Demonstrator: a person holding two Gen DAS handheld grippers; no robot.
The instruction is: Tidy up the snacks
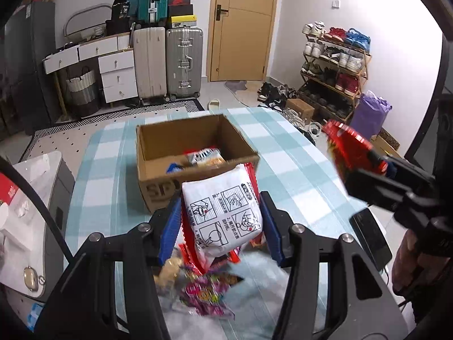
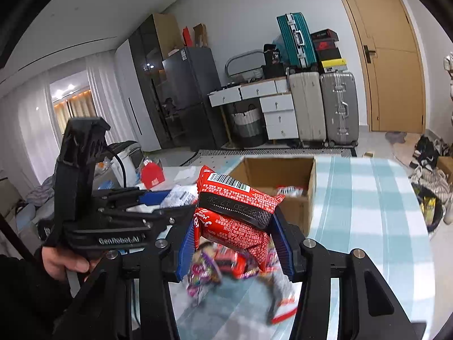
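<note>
My left gripper point(image 1: 219, 226) is shut on a white snack packet point(image 1: 223, 215) with printed drawings and red crimped edges, held above the table. My right gripper point(image 2: 235, 240) is shut on a red snack packet point(image 2: 237, 206) with a barcode; that red snack packet point(image 1: 351, 147) and the right gripper point(image 1: 376, 167) also show at the right of the left wrist view. An open cardboard box point(image 1: 195, 153) stands ahead on the checked tablecloth with a few packets inside. Below both grippers lies a blurred pile of loose snacks point(image 1: 203, 289), the same pile of loose snacks point(image 2: 223, 269) in the right wrist view.
The light blue checked tablecloth point(image 1: 283, 153) covers the table. A black phone-like slab point(image 1: 371, 238) lies near its right edge. A white side unit point(image 1: 28, 226) stands left of the table. Suitcases point(image 1: 170, 62), drawers and a shoe rack point(image 1: 331, 65) line the far walls.
</note>
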